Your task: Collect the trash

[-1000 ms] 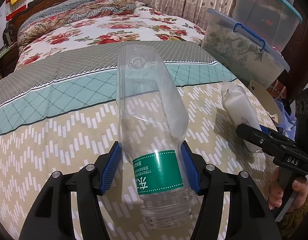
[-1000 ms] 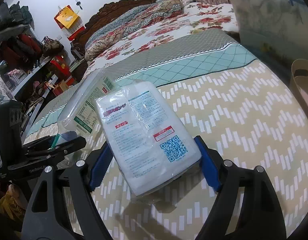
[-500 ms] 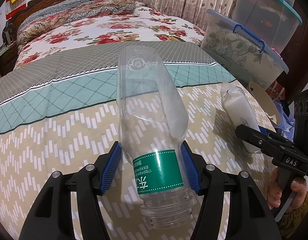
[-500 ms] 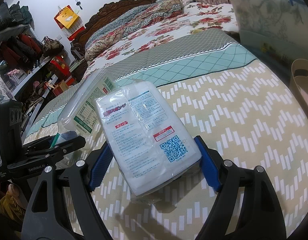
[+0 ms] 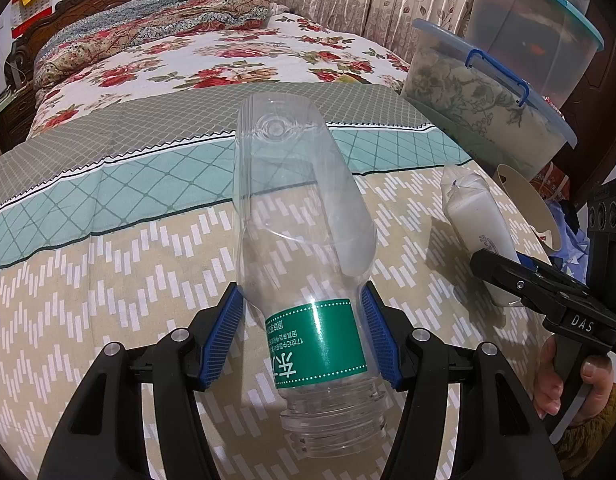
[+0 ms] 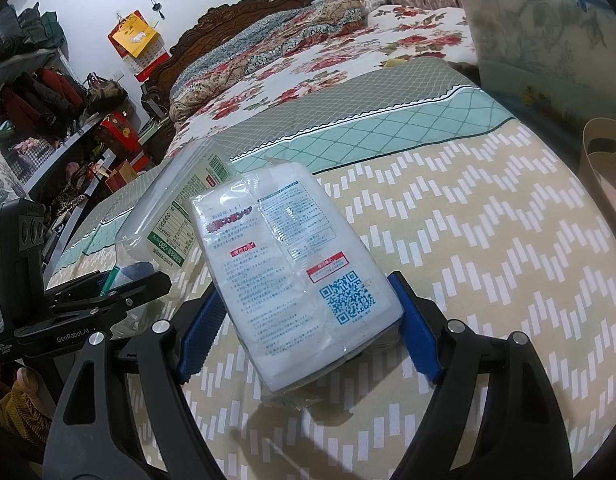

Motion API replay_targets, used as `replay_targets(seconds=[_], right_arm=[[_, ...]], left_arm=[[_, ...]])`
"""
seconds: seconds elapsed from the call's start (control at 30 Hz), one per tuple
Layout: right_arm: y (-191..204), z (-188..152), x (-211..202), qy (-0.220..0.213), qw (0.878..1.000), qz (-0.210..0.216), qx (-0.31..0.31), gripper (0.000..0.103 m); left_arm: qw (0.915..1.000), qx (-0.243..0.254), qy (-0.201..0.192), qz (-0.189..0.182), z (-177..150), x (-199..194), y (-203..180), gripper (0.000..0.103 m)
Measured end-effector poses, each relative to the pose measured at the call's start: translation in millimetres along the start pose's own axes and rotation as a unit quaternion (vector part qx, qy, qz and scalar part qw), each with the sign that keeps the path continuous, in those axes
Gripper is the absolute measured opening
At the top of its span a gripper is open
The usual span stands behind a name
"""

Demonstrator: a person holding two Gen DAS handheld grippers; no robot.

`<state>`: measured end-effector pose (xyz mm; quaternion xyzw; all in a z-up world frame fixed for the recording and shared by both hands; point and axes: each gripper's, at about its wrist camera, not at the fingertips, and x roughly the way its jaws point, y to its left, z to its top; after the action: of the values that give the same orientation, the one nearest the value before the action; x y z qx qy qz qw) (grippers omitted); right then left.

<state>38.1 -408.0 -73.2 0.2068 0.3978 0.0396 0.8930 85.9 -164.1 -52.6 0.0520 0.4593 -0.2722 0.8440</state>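
In the left wrist view a clear plastic bottle (image 5: 300,240) with a green label points its base away from me, neck toward the camera. My left gripper (image 5: 302,300) is shut on it, blue pads pressed on both sides at the label. In the right wrist view a white plastic-wrapped packet (image 6: 292,264) with a QR code is clamped between the blue pads of my right gripper (image 6: 304,292), lifted over the bedspread with its shadow below. The same packet (image 5: 476,216) and right gripper (image 5: 508,276) show at the right of the left wrist view. The bottle (image 6: 176,208) and left gripper (image 6: 120,284) appear at the left of the right wrist view.
Both grippers hover over a beige zigzag bedspread (image 5: 108,280). A beige bin (image 5: 524,208) stands at the bed's right edge, with clear lidded storage boxes (image 5: 488,92) behind it. Floral bedding (image 5: 228,60) lies farther back. Cluttered shelves (image 6: 48,100) stand on the left.
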Motion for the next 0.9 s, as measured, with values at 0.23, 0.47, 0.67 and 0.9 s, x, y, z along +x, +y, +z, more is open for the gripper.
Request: replay_targets(seconds=[0.23,0.47,0.67,0.9], right_arm=[[0.0,-0.1,0.0,0.0,1.0,0.0,0.0,0.079],[-0.4,0.0,0.0,0.0,1.0,0.0,-0.001,0.079],[-0.2,-0.1,-0.4,-0.001,1.0,-0.001,-0.001,0.078],[2.4,-4.0,-3.1,-0.004,1.0,0.0,-0.002,0.075]], left_arm=[[1.0,0.0,0.0,0.0,-0.2,-0.2,0.2,0.057],[1.0,-0.001,0.0,-0.001,-0.3,-0.4,0.7,0.057],[1.0,0.0,0.0,-0.001,-0.4,-0.5,1.3,0.057],[1.0,0.001,0.0,-0.001,0.4,0.2,-2.6,0.057]])
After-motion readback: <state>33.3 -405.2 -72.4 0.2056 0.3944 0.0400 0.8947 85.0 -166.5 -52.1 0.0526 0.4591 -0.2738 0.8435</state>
